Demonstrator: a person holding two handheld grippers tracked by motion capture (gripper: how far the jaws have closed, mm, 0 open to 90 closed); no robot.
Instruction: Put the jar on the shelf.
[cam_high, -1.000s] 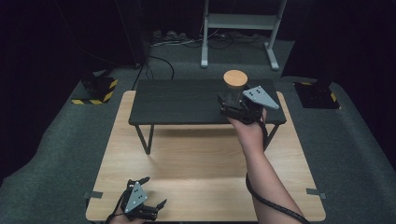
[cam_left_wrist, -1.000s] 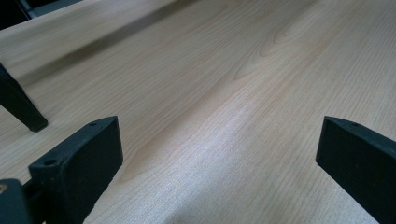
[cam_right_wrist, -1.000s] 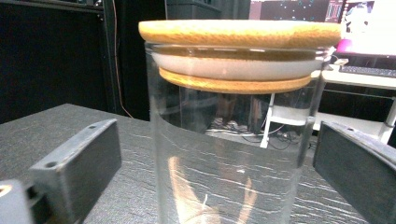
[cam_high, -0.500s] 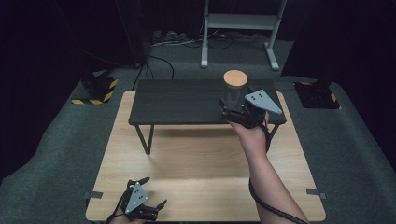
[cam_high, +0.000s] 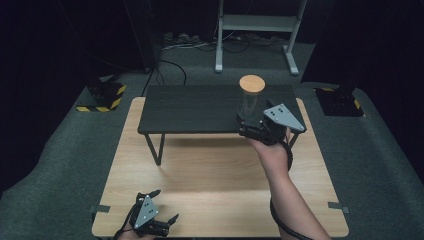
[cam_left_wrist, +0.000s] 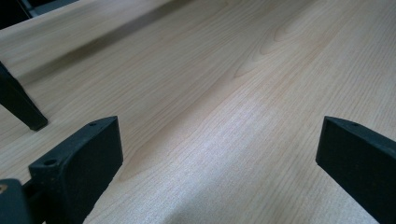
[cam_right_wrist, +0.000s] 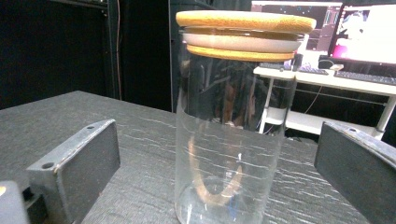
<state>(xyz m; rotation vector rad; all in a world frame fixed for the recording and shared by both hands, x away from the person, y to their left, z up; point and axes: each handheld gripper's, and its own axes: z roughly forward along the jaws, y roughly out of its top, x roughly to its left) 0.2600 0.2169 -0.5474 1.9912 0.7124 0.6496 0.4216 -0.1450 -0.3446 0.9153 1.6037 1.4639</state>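
Observation:
A clear glass jar with a round wooden lid stands upright on the small black table, toward its right end. My right gripper sits just in front of it, open. In the right gripper view the jar stands between and slightly beyond the spread jaws of the right gripper, touching neither. My left gripper is low at the near left of the wooden tabletop, open and holding nothing. The left gripper frames bare wood.
The black table stands on thin legs on the wooden top. Behind it are a white metal stand, floor cables and yellow-black striped blocks. Lit monitors glow past the jar.
My right gripper has drawn back a little from the jar, toward the person and to the right. The jar and the left gripper have stayed put.

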